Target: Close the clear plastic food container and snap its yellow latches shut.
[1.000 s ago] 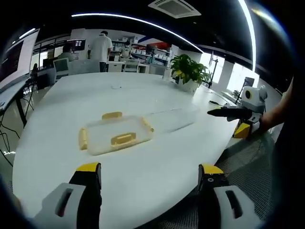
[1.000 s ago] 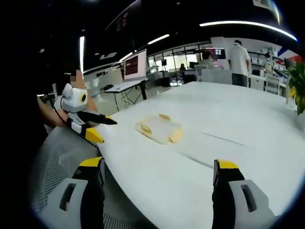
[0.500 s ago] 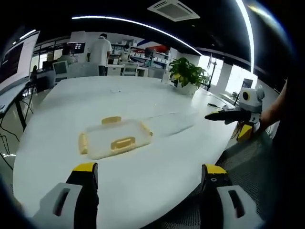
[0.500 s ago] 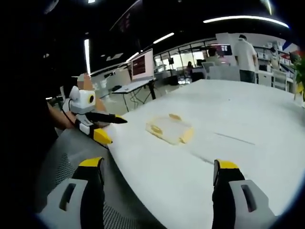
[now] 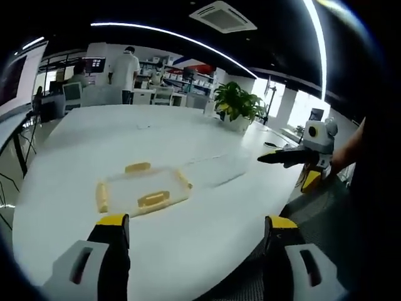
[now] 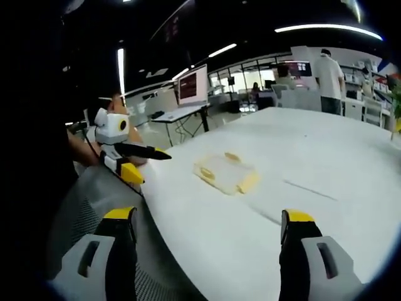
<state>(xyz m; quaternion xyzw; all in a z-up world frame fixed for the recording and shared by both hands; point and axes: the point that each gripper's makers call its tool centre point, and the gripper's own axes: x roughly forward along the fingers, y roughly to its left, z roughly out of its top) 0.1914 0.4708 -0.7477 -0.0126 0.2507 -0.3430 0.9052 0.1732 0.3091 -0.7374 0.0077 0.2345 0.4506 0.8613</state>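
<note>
The clear container (image 5: 141,191) with its yellow latches (image 5: 152,199) lies flat on the white table (image 5: 207,219), a clear lid (image 5: 216,168) just beside it. Both the left gripper (image 5: 194,235) and right gripper (image 6: 207,229) hover well back near the table's edge, jaws wide and holding nothing. A potted plant (image 5: 237,106) stands at the far side.

I hold one pair of tongs in each hand, both with their jaws spread wide and nothing between them. My left tongs (image 5: 195,227) point forward, the two yellow-tipped jaws rising from the bottom of the left gripper view. My right tongs (image 6: 210,222) stand the same way in the right gripper view. From the left gripper view, my right tongs reach in level from the right side, with my forearm (image 5: 348,147) behind them.
</note>
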